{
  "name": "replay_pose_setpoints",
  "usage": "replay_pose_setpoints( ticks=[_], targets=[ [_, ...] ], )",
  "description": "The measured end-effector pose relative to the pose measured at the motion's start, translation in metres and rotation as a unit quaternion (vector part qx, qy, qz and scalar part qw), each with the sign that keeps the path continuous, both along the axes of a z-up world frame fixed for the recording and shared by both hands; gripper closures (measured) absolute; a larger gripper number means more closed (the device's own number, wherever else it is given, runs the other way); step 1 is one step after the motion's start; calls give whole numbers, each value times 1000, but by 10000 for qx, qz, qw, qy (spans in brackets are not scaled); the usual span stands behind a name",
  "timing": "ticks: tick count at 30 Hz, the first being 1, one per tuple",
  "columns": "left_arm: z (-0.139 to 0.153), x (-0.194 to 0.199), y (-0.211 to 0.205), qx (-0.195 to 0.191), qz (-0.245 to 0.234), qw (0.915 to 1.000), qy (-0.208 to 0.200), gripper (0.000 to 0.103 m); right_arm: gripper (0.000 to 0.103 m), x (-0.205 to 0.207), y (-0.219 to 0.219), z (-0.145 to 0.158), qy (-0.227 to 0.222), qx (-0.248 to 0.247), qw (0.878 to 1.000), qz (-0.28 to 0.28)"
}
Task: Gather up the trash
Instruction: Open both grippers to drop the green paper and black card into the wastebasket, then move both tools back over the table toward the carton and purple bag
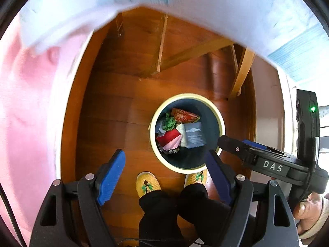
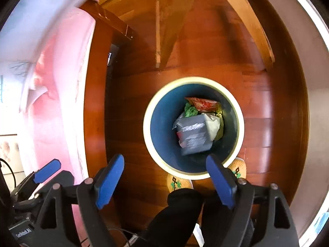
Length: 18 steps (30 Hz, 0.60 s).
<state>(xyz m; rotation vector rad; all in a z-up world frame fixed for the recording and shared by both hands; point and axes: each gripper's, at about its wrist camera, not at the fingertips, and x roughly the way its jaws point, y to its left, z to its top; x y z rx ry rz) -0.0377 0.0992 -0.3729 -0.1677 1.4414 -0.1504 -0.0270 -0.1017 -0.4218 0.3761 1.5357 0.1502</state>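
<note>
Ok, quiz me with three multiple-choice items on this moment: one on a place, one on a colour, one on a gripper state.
1. Where is the grey plastic pouch?
A. on the floor
B. inside the round cream-rimmed bin
C. between the fingers
2. What colour is the bin's inner wall?
A. dark blue
B. red
C. white
3. How is the right hand-held gripper?
A. shut on paper
B. shut, empty
C. open, empty

B: the pouch lies on the trash pile in the bin.
A: the wall below the rim is dark blue.
C: its blue fingers stand apart, with nothing between them.
</note>
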Motion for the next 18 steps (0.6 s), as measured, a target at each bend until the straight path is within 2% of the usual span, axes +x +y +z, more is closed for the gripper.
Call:
replay_pose_setpoints(
  ticks=[7, 14, 18],
  targets=[
    [68, 4, 7, -60, -8, 9998, -213, 25, 20, -2, 12, 57, -29, -74, 9996, 267],
    [145, 7, 17, -184, -82, 9990, -407, 25, 20, -10, 24, 135, -219, -382, 9965, 706],
    [189, 8, 20, -219, -248, 9974, -641, 25, 20, -12, 27, 180, -393, -353, 9949, 856]
  ],
)
